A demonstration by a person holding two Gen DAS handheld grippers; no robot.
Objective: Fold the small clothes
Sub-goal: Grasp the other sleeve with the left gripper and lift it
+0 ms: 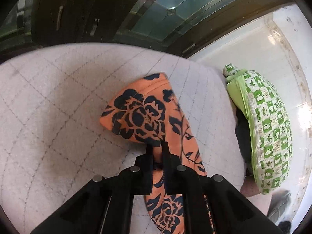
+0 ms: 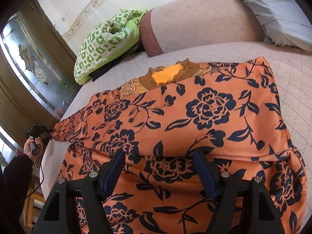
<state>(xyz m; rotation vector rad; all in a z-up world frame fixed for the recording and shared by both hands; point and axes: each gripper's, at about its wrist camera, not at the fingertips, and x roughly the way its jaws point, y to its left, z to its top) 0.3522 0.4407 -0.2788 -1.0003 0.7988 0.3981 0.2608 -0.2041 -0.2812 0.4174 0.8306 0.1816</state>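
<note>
An orange garment with a dark navy flower print (image 2: 204, 113) lies spread on the quilted bed (image 2: 292, 62), its lace-trimmed neckline (image 2: 167, 74) at the far side. My left gripper (image 1: 157, 146) is shut on the garment's sleeve (image 1: 140, 113) and holds it out over the bed; it also shows in the right wrist view (image 2: 43, 131), pinching the sleeve tip at the left bed edge. My right gripper (image 2: 159, 154) is open, its fingers just above the garment's near folded part, touching nothing that I can tell.
A green and white patterned quilt (image 2: 105, 39) is bundled at the head of the bed, also in the left wrist view (image 1: 269, 128). A pink bolster (image 2: 195, 21) and grey pillow (image 2: 276, 9) lie behind. A wooden door with glass (image 2: 33, 58) stands left.
</note>
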